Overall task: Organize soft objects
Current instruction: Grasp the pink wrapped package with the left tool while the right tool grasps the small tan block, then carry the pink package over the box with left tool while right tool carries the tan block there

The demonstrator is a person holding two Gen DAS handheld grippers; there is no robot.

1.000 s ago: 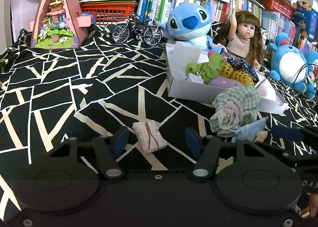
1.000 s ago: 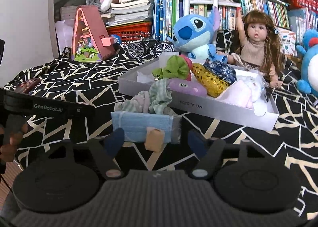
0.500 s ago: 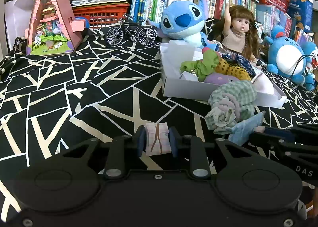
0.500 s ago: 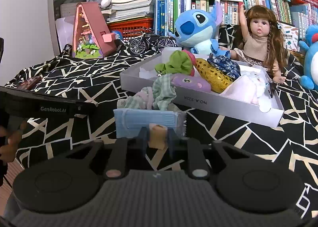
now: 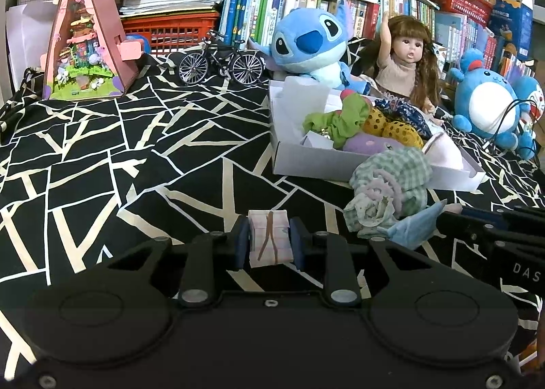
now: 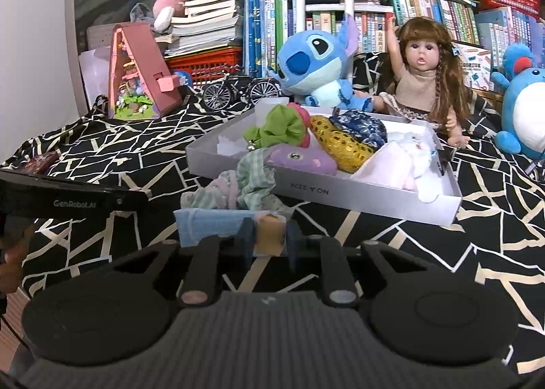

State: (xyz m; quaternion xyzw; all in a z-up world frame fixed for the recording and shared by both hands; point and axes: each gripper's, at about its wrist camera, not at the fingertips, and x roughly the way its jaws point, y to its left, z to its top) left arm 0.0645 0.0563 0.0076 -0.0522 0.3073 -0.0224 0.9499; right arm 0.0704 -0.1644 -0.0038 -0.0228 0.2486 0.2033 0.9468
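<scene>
On a bed spread with a black cloth crossed by cream lines, two hand-held grippers each pinch a small soft item. At left, the left gripper has its blue pads pressed against both sides of a small folded pink checked cloth tied with a brown band; the bundle sits between the fingertips, low against the black cloth. Beyond it to the right lies a bundled green checked cloth, resting against the front wall of a shallow white box. The box holds a green scrunchie, a purple plush piece, a gold sequinned item, a dark blue patterned fabric and pale pink and white soft things.

In the right wrist view, the right gripper is clamped on a small tan, flesh-toned soft piece, its pads tight on either side. Just behind and to the left of that piece lies a folded light blue cloth, touching the green checked bundle.

Behind the box sit a blue plush toy and a long-haired doll with one arm raised, and a round blue plush sits at far right. A pink A-frame toy house and a model bicycle stand at the back, before shelves of books.
</scene>
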